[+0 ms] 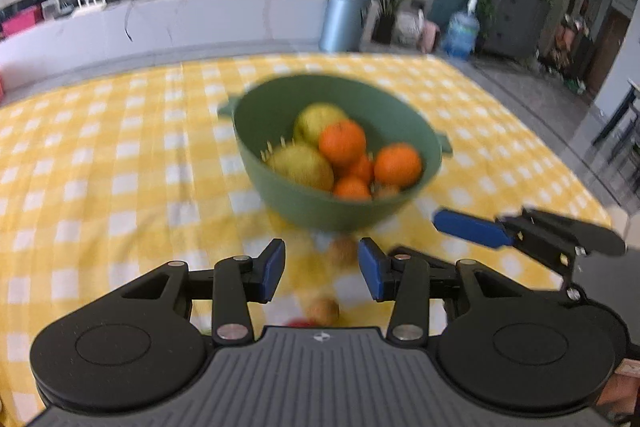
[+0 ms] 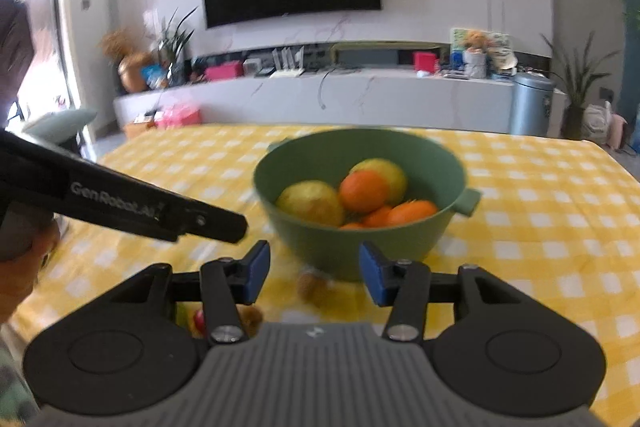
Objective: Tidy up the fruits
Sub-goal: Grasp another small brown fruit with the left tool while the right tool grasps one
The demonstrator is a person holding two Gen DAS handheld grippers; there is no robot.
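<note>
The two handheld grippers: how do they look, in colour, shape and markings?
Both, the left gripper and the right gripper, are matte black with round housings, a ribbed grey centre plate and blue fingers. White "GenRobot.AI" lettering marks the left one's side.

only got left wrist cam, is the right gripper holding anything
Observer: No. The right gripper is open, with nothing between its fingers.
Operator: whats nearest it
Observer: A small brown fruit on the cloth, just in front of the bowl, seen in the gap between the fingers.
Operator: anything loose on its left
Observer: A red fruit peeks out behind the left finger's linkage, and another brown one lies beside it.
</note>
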